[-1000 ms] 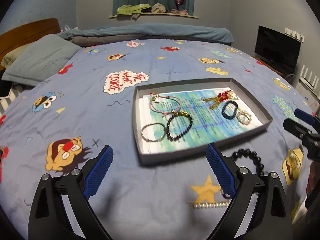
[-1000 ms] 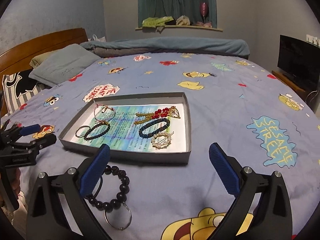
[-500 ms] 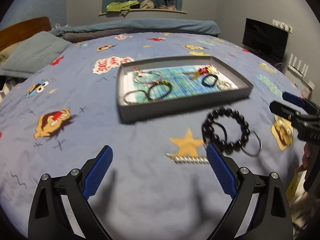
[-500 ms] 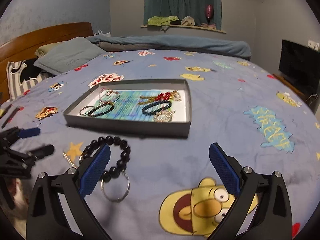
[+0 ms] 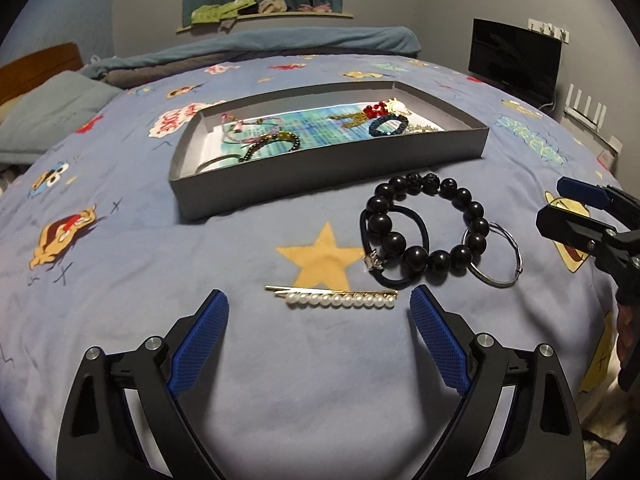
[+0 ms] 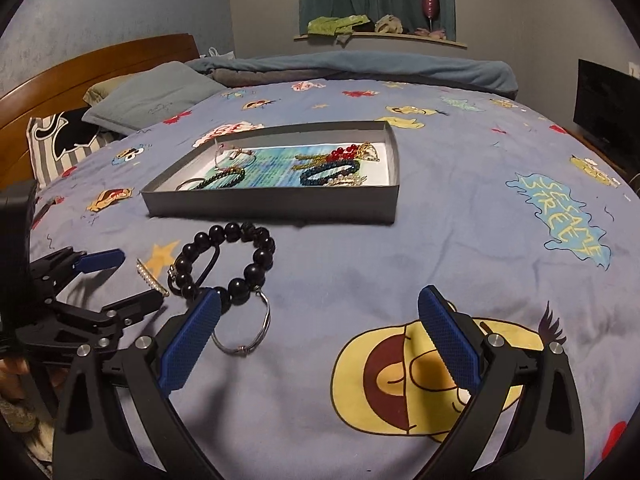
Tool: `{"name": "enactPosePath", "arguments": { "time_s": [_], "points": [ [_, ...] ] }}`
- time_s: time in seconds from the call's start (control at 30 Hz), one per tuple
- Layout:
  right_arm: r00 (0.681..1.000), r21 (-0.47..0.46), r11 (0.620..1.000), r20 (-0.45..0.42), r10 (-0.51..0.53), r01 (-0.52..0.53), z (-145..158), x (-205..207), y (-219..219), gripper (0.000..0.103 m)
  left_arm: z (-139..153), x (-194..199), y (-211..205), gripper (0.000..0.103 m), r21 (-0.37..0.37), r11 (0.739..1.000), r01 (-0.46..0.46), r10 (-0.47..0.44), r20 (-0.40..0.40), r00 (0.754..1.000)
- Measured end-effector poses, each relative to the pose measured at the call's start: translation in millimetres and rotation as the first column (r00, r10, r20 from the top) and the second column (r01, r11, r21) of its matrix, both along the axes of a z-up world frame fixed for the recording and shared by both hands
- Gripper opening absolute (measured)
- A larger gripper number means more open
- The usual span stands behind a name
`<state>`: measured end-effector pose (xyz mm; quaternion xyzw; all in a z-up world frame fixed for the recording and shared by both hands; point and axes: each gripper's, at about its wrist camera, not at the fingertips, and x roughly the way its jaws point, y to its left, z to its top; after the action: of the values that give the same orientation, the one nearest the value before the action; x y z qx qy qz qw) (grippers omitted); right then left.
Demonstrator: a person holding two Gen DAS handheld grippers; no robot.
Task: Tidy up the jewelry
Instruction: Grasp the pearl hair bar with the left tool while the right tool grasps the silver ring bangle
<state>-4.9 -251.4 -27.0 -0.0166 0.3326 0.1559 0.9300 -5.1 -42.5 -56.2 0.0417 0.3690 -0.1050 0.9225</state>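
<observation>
Just short of the gray tray (image 5: pixel 328 168), the pearl hair clip (image 5: pixel 340 299) lies between my left gripper's (image 5: pixel 320 316) wide-open fingers, so I would come down level and pinch its middle.

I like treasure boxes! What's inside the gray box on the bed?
The gray box holds bracelets, a black beaded one, a dark blue one and red beads, on printed paper. Its near wall hides some.

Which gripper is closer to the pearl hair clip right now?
Left. The left gripper hangs open just short of the pearl hair clip, which lies between its fingers. The right gripper is open farther off, beyond the black bead bracelet.
</observation>
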Motion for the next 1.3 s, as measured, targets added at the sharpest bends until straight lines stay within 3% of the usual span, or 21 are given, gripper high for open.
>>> {"name": "enactPosePath", "arguments": {
  "time_s": [0.1, 0.17, 0.2, 0.67, 0.73, 0.83, 1.13, 1.2, 1.3],
  "points": [
    [1.000, -0.028, 0.999, 0.010, 0.024, -0.024, -1, -3, 5, 0.098, -1, 0, -3, 0.086, 0.004, 1.000, 0.008, -0.008, 0.010, 1.000],
    [0.999, -0.041, 0.998, 0.007, 0.042, -0.042, -3, -4, 7, 0.098, -2, 1, -5, 0.072, 0.017, 1.000, 0.013, -0.013, 0.014, 1.000],
    [0.999, -0.045, 0.998, 0.006, 0.048, -0.047, -3, -4, 8, 0.098, -2, 1, -4, 0.071, 0.022, 1.000, 0.015, -0.015, 0.015, 1.000],
    [0.991, -0.074, 0.990, 0.061, 0.122, -0.117, -21, -20, 44, 0.095, 12, -5, 23, 0.071, -0.026, 1.000, -0.008, 0.009, 0.030, 1.000],
    [0.990, -0.110, 0.988, 0.074, 0.121, -0.113, -25, -20, 51, 0.086, 13, -5, 27, 0.071, -0.029, 0.999, -0.017, 0.018, 0.029, 0.999],
    [0.990, -0.163, 0.982, 0.085, 0.112, -0.097, -31, -17, 59, 0.080, 12, -5, 30, 0.071, -0.040, 0.999, -0.023, 0.024, 0.023, 0.999],
    [0.987, -0.195, 0.977, 0.110, 0.115, -0.092, -37, -14, 65, 0.056, 8, -4, 33, 0.071, -0.048, 0.999, -0.017, 0.017, 0.006, 1.000],
    [0.985, -0.200, 0.974, 0.108, 0.132, -0.109, -38, -16, 67, 0.046, 8, -4, 32, 0.071, -0.046, 0.999, -0.016, 0.016, 0.006, 1.000],
    [0.983, -0.205, 0.972, 0.114, 0.141, -0.116, -38, -19, 67, 0.046, 8, -4, 33, 0.071, -0.046, 0.999, -0.014, 0.014, 0.003, 1.000]
  ]
}}
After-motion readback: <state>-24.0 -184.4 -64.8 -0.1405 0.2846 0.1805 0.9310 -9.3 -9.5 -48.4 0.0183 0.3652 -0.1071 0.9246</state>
